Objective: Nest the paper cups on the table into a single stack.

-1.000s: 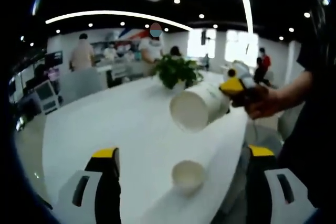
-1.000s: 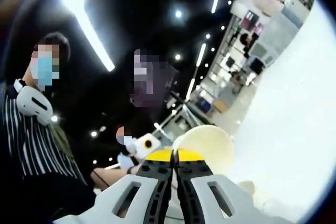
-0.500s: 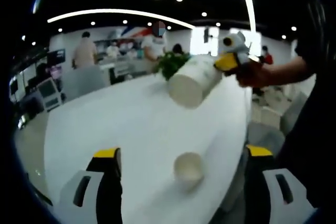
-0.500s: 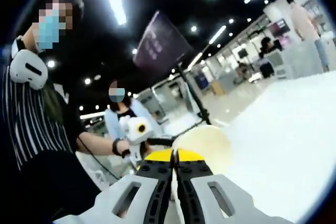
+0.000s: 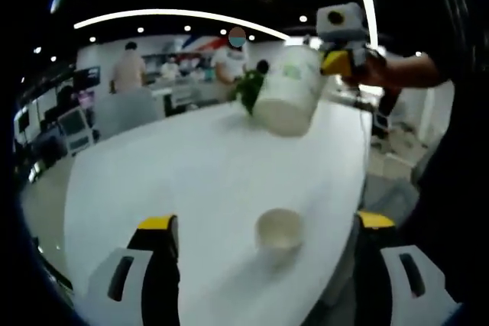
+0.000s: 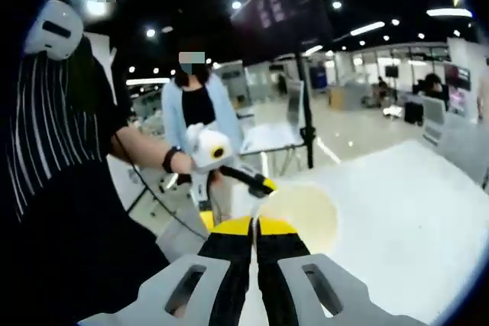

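Above a long white table (image 5: 176, 166), my right gripper (image 5: 341, 60) holds a paper cup (image 5: 289, 89) in the air, its yellow-tipped jaws pinched on the cup's rim. In the left gripper view my right hand (image 5: 382, 72) reaches in from the right edge, forearm roughly level, and the cup hangs tilted with its mouth angled down and toward the camera. It floats well clear of the tabletop, in front of a green potted plant (image 5: 249, 89) that stands farther along the table.

Below it, a second paper cup (image 5: 279, 230) stands upright on the table near the front edge, mouth open to the ceiling, with nothing touching it. My left gripper (image 5: 263, 234) is held low at that edge, jaws spread wide, one to either side of this standing cup, which sits between them and a little ahead.

Seen from the right gripper view, my right gripper's (image 6: 255, 227) two black jaws press together with their yellow tips meeting on the near rim of the held cup (image 6: 299, 215), whose pale interior faces the lens. Beyond the cup the left gripper (image 6: 229, 162) shows in my left hand (image 6: 183, 162), arm extended. A person in a light blue jacket (image 6: 192, 112) stands in the background.
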Tool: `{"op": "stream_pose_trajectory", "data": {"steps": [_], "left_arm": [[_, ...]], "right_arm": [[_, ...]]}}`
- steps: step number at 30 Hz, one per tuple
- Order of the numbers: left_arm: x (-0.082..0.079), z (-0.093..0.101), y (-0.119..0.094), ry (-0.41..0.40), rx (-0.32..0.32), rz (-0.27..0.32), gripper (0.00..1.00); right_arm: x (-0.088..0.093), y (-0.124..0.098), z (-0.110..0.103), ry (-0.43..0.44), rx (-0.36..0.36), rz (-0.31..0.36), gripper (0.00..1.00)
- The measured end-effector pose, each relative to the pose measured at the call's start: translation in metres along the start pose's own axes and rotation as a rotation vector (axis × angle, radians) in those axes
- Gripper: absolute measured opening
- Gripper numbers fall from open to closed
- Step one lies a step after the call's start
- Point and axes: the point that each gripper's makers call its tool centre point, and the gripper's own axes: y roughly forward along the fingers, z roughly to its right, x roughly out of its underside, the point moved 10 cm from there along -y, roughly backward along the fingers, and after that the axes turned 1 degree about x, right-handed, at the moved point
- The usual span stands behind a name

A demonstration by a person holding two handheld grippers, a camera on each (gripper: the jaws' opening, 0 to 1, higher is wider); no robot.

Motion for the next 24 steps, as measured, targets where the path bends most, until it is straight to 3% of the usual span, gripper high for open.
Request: {"op": "stream_pose_trajectory", "data": {"steps": [5,12,17,24], "left_arm": [[0.003,-0.004,-0.001,-0.004,-0.008,0.007,0.94],[0.009,-0.006,-0.001,-0.019,-0.009,0.021,0.95],[0.014,-0.007,-0.003,-0.004,-0.011,0.011,0.95],[0.016,-0.012,-0.007,0.010,-0.005,-0.006,0.94]], "right_arm": [[-0.014,0.005,-0.007,-0.146,-0.018,-0.159,0.00],[-0.040,0.012,-0.008,-0.301,-0.039,-0.310,0.00],[-0.046,0.021,-0.010,-0.319,-0.076,-0.343,0.00],[-0.028,0.041,-0.013,-0.339,-0.095,-0.386,0.00]]}}
